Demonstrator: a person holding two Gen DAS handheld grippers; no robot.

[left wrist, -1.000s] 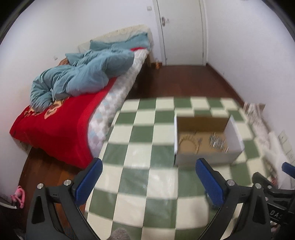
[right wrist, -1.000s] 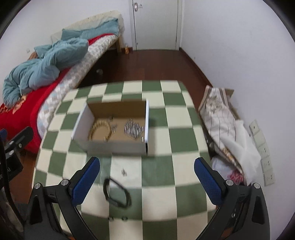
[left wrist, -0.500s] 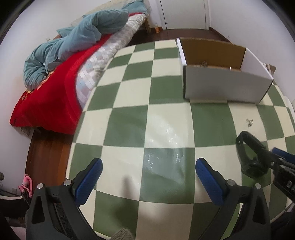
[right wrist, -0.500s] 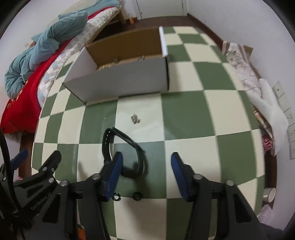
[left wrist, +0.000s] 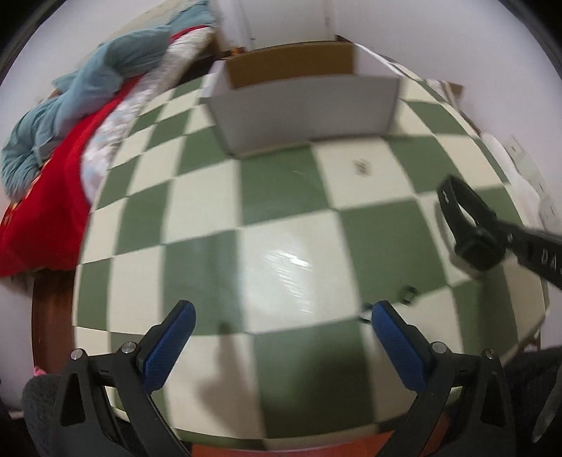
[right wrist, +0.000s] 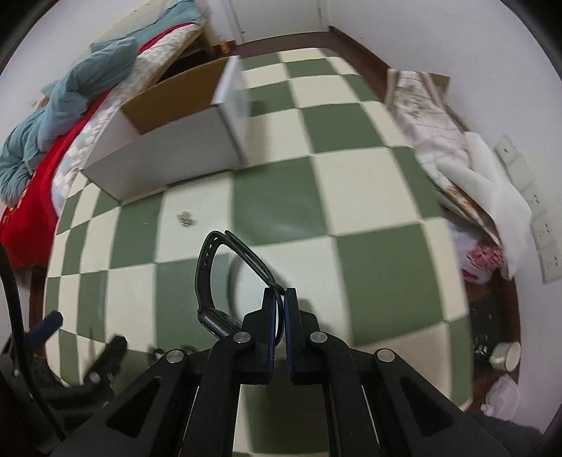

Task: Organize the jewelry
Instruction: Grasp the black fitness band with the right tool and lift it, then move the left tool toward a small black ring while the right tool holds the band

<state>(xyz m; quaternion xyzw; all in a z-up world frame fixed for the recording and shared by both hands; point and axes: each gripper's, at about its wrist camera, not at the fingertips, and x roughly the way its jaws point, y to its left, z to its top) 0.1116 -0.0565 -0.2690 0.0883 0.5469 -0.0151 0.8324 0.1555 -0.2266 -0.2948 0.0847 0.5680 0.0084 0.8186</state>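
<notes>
My right gripper (right wrist: pixel 280 298) is shut on the strap of a black wristwatch (right wrist: pixel 214 277) and holds it just above the green checked tablecloth (right wrist: pixel 368 225). The watch also shows at the right of the left wrist view (left wrist: pixel 470 228). A white cardboard box (right wrist: pixel 175 140) stands at the far left of the table; its contents are hidden behind its wall. A small silver piece (right wrist: pixel 185 218) lies in front of the box. My left gripper (left wrist: pixel 281 316) is open and empty over the near table edge. A small dark ring (left wrist: pixel 407 293) lies by its right finger.
A bed with a red cover and blue quilt (left wrist: pixel 70 105) stands left of the table. Papers and white sheets (right wrist: pixel 456 147) lie on the floor at the right, next to wall sockets (right wrist: pixel 541 225). A door (left wrist: pixel 291 17) is at the back.
My right gripper has closed on the watch strap and lifted it slightly. Both grippers have moved lower and closer to the table; the left one has swung right.
</notes>
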